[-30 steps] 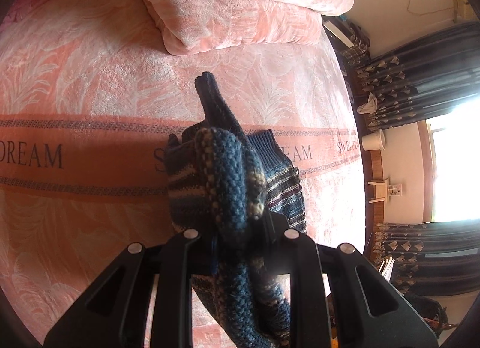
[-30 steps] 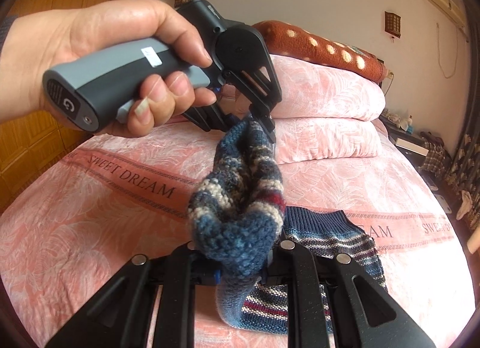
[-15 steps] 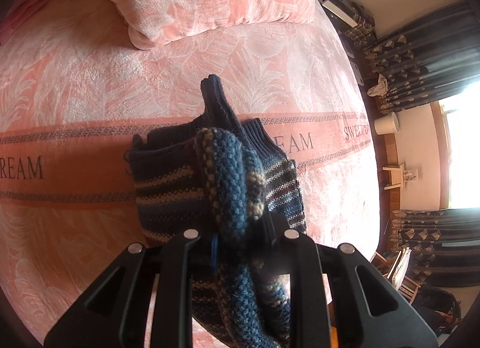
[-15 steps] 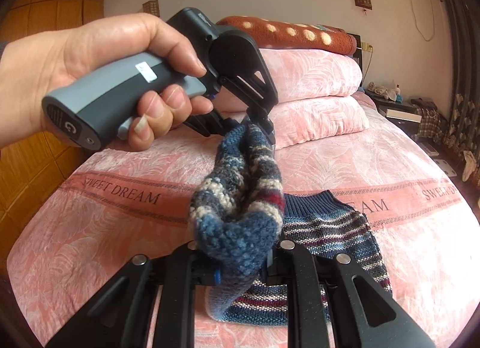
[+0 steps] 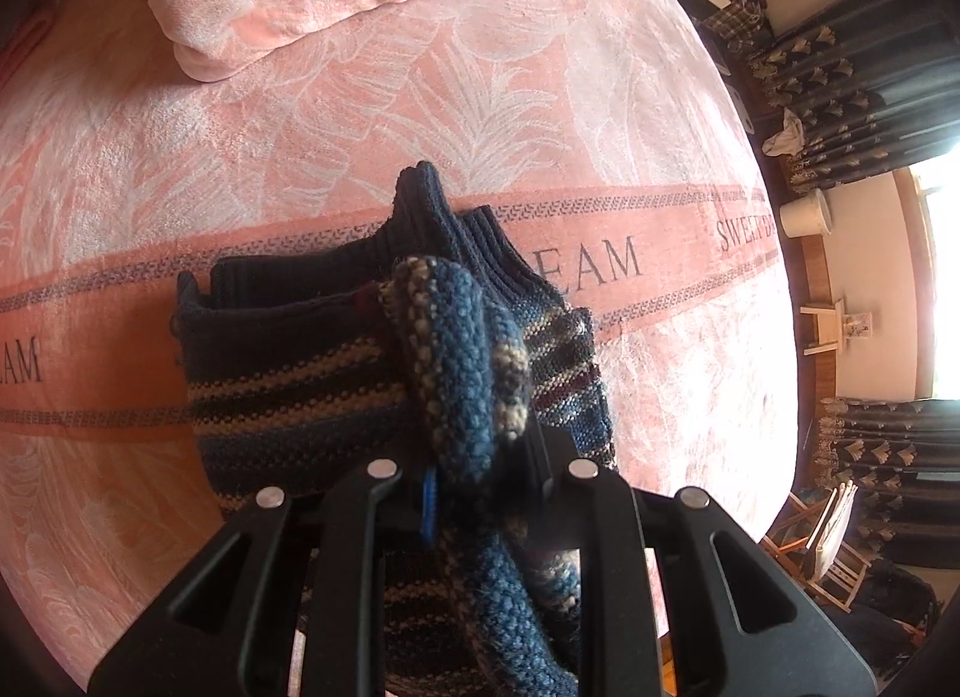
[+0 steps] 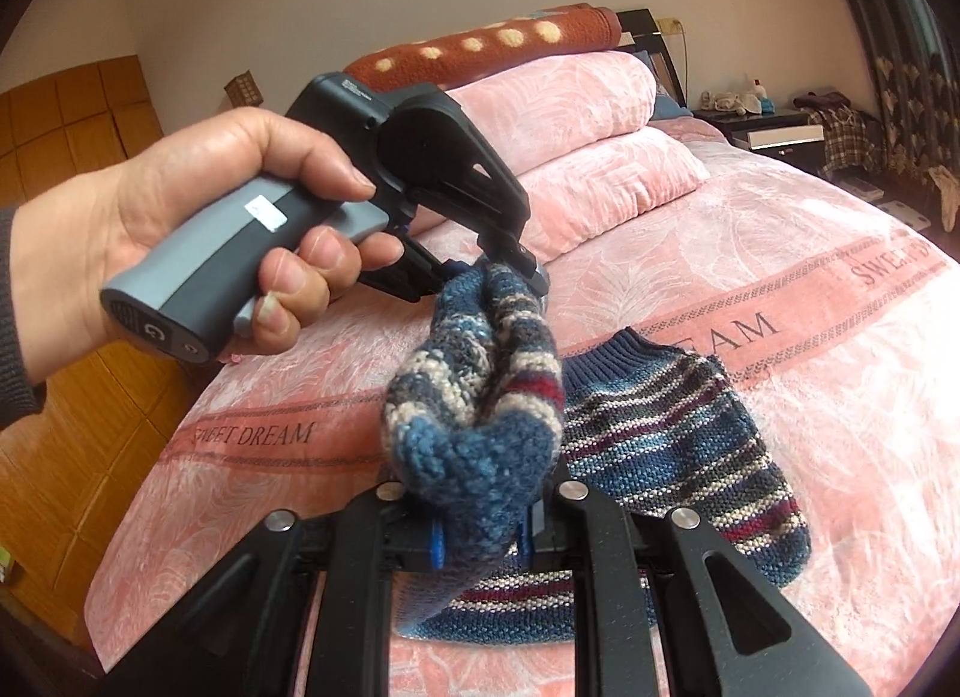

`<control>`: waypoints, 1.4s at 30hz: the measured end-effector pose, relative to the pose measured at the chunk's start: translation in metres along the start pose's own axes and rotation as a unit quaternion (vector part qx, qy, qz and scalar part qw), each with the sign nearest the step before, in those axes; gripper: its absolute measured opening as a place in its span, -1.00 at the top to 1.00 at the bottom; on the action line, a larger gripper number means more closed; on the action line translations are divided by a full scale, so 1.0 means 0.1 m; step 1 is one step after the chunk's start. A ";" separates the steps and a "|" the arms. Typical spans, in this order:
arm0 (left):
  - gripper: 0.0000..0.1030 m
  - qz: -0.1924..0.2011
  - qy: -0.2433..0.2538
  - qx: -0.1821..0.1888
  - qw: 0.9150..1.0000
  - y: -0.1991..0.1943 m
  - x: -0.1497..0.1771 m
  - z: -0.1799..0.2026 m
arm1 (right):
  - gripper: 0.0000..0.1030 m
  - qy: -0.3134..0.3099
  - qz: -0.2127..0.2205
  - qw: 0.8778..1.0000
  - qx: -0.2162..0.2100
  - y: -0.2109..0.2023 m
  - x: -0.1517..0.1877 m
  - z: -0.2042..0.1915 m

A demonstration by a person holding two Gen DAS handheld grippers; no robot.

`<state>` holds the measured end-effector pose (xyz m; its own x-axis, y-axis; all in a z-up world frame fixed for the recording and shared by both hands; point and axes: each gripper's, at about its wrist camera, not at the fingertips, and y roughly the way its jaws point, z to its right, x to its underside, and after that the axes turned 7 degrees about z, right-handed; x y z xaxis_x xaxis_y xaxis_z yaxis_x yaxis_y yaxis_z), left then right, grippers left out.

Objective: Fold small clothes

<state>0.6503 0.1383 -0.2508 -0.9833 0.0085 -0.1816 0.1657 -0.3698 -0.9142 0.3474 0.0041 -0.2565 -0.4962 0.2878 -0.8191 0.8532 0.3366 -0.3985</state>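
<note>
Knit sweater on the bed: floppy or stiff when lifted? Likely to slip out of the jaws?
Likely floppy: the sweater sags between the left gripper and right gripper, the rest draped on the bed. Slipping seems unlikely: the chunky knit bunches thickly in both shut jaws. Probably light, since only pinched edges hold it up.

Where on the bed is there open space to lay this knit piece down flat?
Bare pink bedspread lies between the stacked pink pillows and the striped blue knit garment; more lies beyond it toward the bedside. Crowded: mid-bed, where the left gripper and right gripper hold the garment's lifted edge.
</note>
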 end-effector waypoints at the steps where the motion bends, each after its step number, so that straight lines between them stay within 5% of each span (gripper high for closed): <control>1: 0.63 -0.001 0.002 -0.005 1.000 0.05 0.00 0.06 | 0.69 0.015 0.000 1.000 -0.005 -0.01 0.01 0.10; 18: 0.63 0.014 0.034 -0.083 0.996 0.58 0.05 0.57 | 0.71 0.100 -0.028 0.994 -0.036 -0.03 0.23 0.89; 33: 0.62 0.022 0.045 -0.110 0.993 0.89 0.12 0.85 | 0.72 0.128 -0.036 0.991 -0.014 -0.09 0.31 1.19; 42: 0.62 0.040 0.057 -0.146 0.987 1.04 0.18 0.98 | 0.72 0.202 -0.059 0.977 -0.024 -0.01 0.44 1.50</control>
<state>0.6426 0.0088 -0.3135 -0.9541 0.1015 -0.2819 0.2734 -0.0897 -0.9577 0.3486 -0.1185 -0.3543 -0.6223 0.5710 -0.5355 0.7822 0.4272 -0.4535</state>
